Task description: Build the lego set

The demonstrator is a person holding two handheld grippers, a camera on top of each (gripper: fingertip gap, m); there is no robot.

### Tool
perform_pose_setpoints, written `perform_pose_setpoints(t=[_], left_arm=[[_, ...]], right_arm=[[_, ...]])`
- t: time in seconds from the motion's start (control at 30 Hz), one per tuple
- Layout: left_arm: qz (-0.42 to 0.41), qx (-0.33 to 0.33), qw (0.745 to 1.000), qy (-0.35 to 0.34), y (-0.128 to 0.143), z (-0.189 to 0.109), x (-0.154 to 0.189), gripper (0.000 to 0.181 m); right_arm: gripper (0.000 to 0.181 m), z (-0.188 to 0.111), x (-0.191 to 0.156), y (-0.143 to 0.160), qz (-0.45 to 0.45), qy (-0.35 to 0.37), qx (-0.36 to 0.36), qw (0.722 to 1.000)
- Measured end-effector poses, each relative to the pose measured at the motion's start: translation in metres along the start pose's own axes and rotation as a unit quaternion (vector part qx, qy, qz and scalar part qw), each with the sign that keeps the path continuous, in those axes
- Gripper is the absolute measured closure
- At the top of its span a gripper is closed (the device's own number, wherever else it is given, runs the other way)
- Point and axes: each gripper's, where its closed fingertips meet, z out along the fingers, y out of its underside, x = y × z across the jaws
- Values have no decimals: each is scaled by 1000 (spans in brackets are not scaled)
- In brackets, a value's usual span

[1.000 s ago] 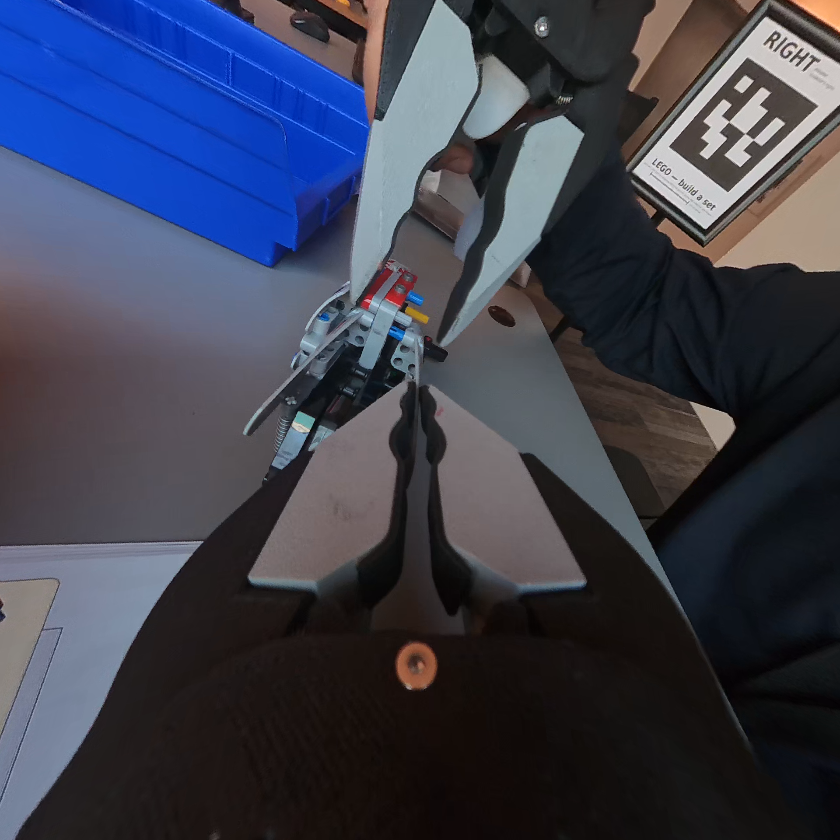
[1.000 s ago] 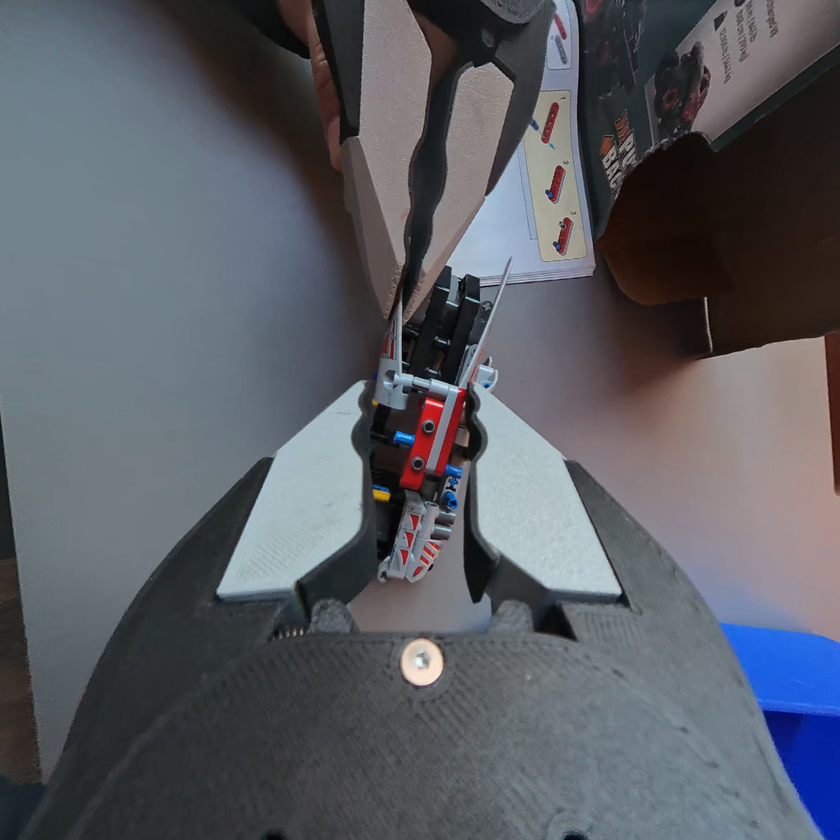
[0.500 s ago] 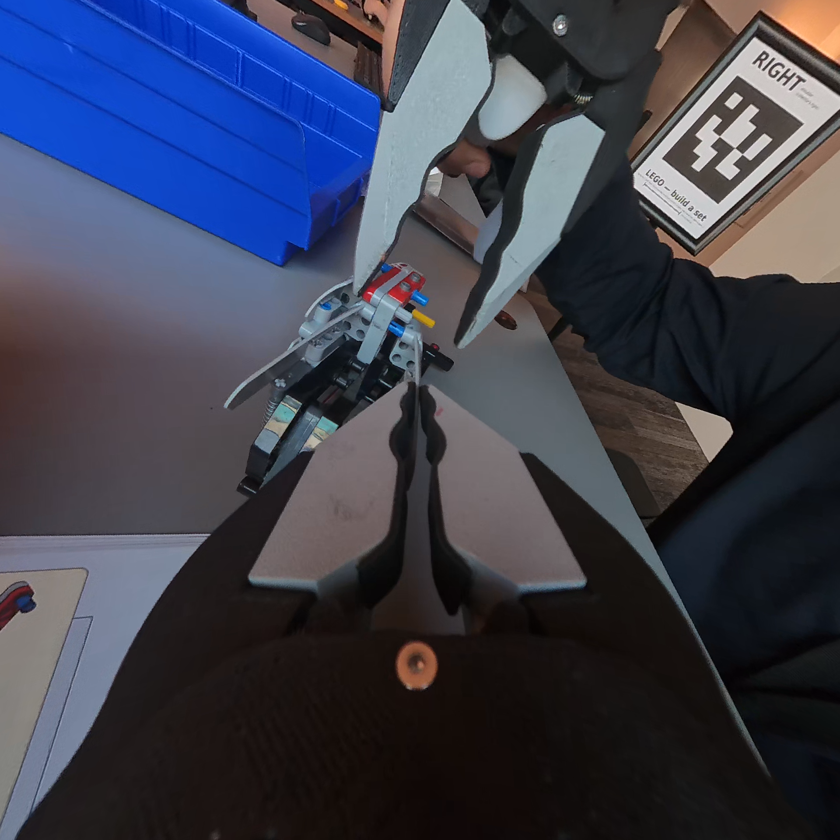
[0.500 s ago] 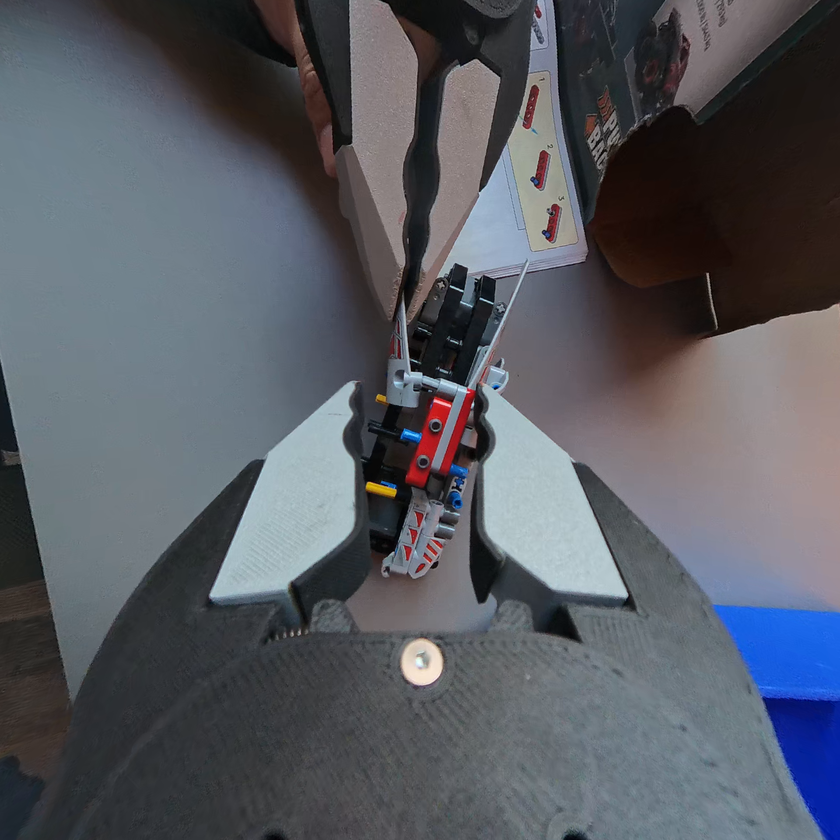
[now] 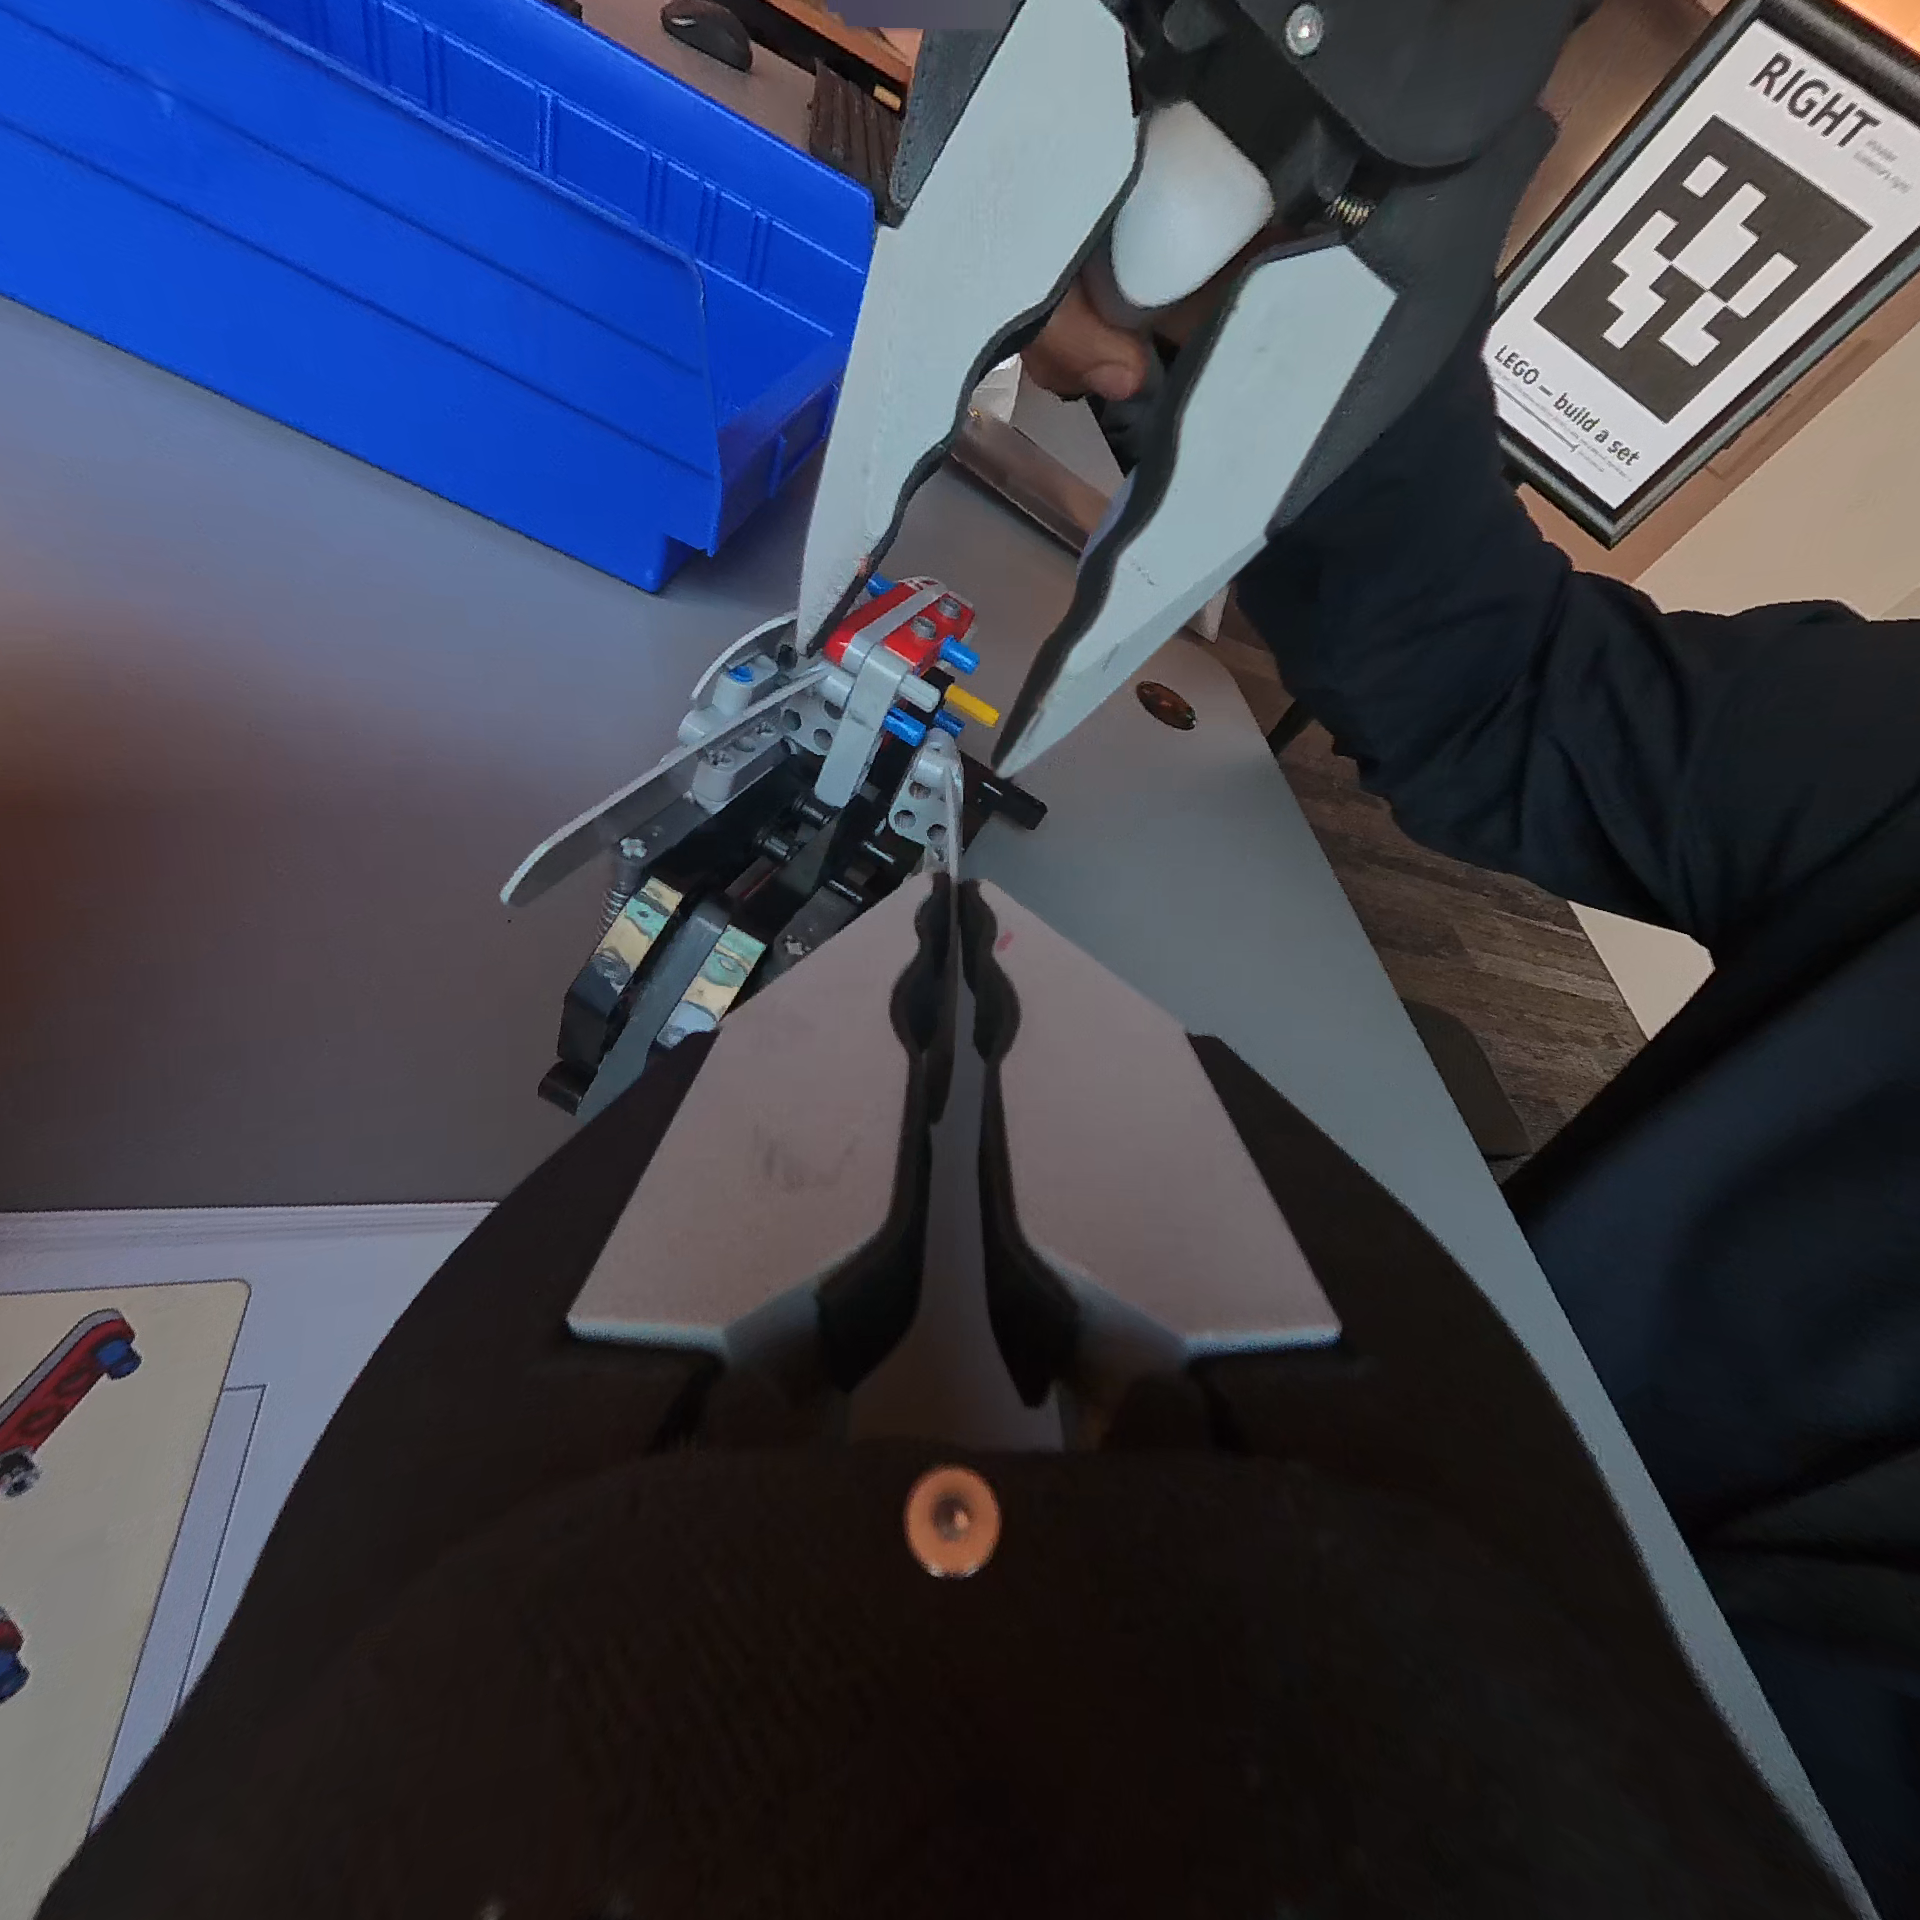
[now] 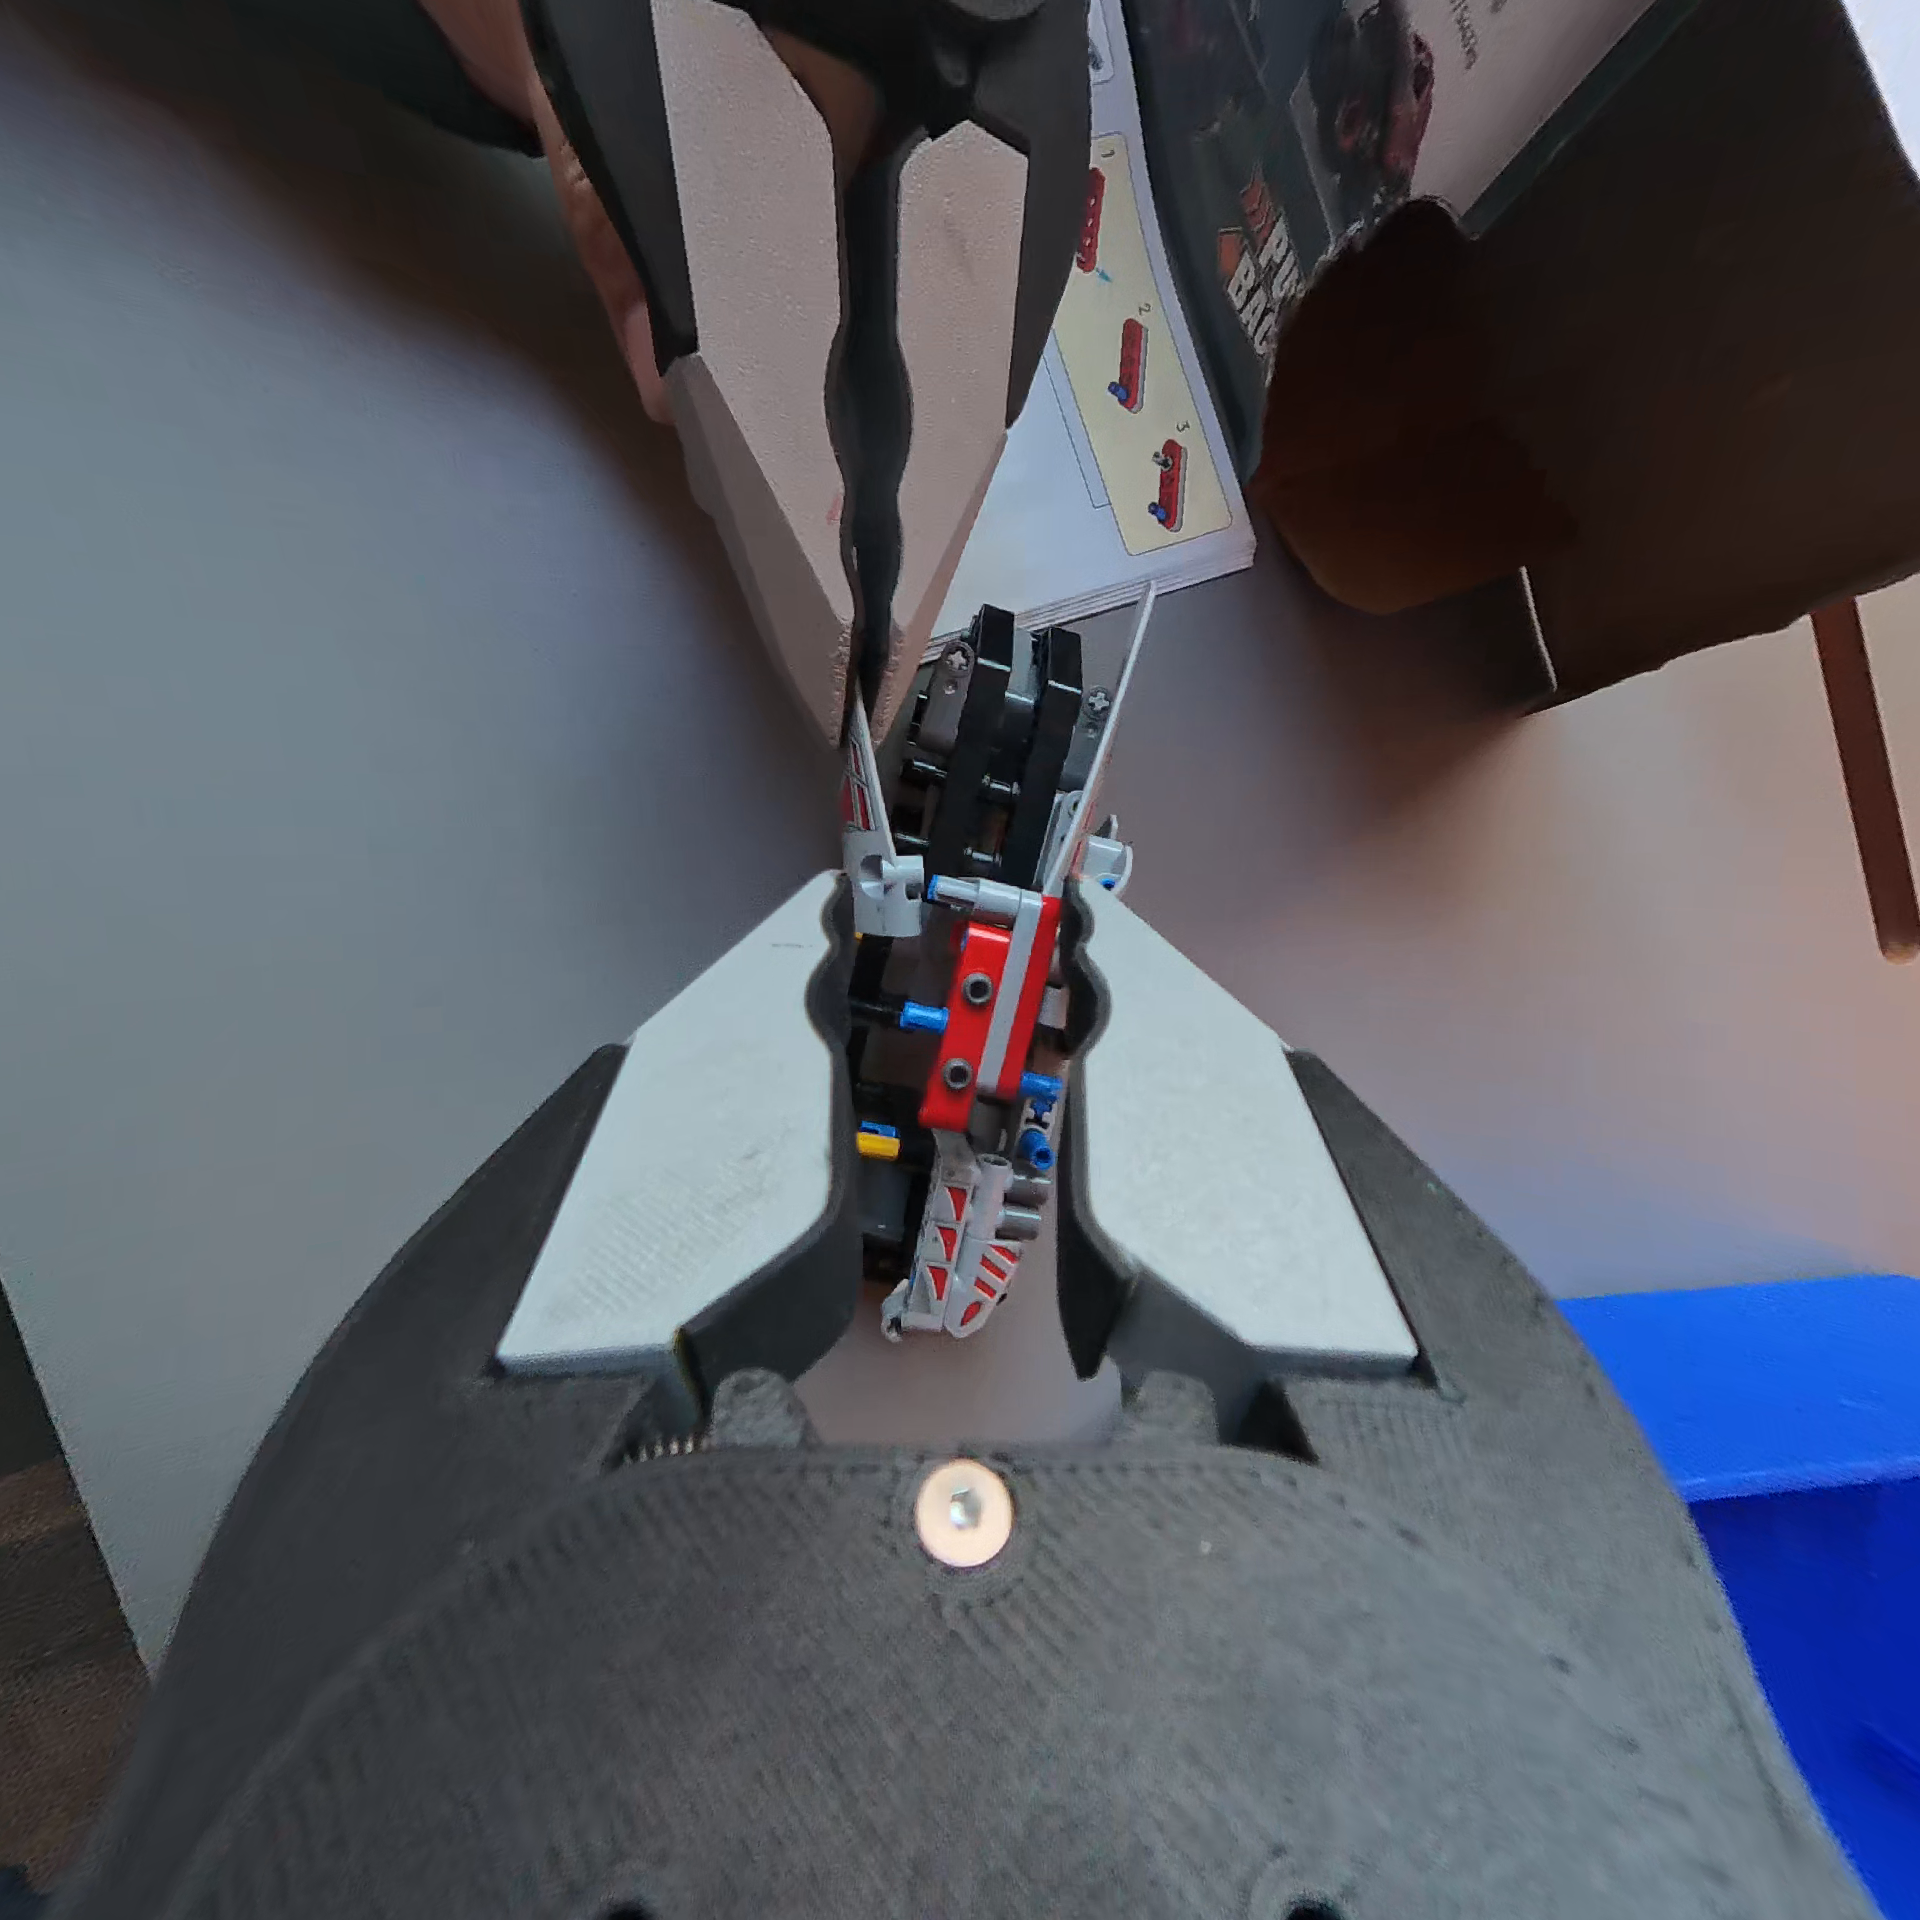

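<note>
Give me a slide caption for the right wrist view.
Right gripper straddles the lego model on the grey table while the left gripper pinches its thin panel.

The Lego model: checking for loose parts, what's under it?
Grey table shows around the Lego model. The model and right gripper cover whatever lies directly beneath.

right gripper (image 6: 956, 894) has widened a bit over the last second: more gap now between each finger and the lego model (image 6: 987, 997), which sits between its jaws rather than being squeezed. In the left wrist view more of the model's black tail end shows beside the left finger of the left gripper (image 5: 951, 883); a second ago that part was tucked under it. The instruction booklet (image 5: 114, 1455) also shows more of its printed page beside that gripper's body
</note>
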Motion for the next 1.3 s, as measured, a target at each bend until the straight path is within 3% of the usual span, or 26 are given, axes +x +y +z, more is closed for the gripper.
perform_pose_setpoints(t=[0.37,0.53,1.3], left_arm=[[49,-24,998,22,4,1,13,181],[86,-26,996,18,7,7,19,181],[91,-21,995,45,7,4,21,181]], right_arm=[[156,-3,-10,0,-41,-26,22,999],[143,-6,-23,2,-61,-54,39,996],[141,-4,-27,3,-83,-28,41,995]])
